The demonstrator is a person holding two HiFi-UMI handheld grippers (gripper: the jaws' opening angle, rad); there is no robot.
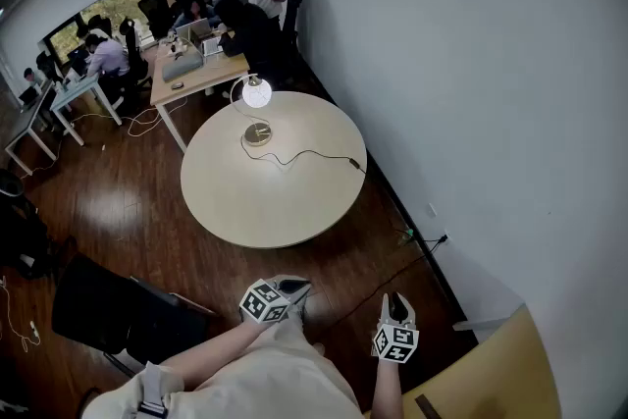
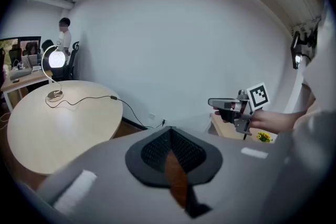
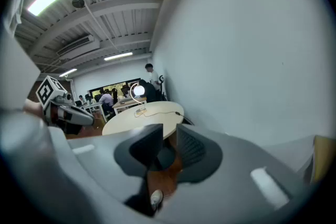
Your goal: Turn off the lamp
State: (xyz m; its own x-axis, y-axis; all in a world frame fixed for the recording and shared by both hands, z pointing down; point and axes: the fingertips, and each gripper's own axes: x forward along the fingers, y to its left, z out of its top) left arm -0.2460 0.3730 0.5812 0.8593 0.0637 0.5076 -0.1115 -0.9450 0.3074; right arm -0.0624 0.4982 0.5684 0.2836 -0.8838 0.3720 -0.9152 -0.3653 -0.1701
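Note:
A lamp (image 1: 256, 93) with a glowing white globe on a curved stem stands on a gold base (image 1: 258, 134) at the far side of the round beige table (image 1: 285, 206). Its black cord runs right across the tabletop through an inline switch (image 1: 353, 162). The lamp (image 2: 56, 59) also shows far left in the left gripper view, and small and distant as the lamp (image 3: 138, 91) in the right gripper view. My left gripper (image 1: 285, 294) (image 2: 169, 131) is shut with nothing in it. My right gripper (image 1: 397, 309) (image 3: 167, 131) stands open and empty. Both are well short of the table.
A black chair (image 1: 108, 309) stands at the lower left. A wooden desk corner (image 1: 510, 368) is at the lower right. The cord drops to a wall socket (image 1: 432, 240). Several people sit and stand at desks (image 1: 191, 74) behind the table. A white wall runs along the right.

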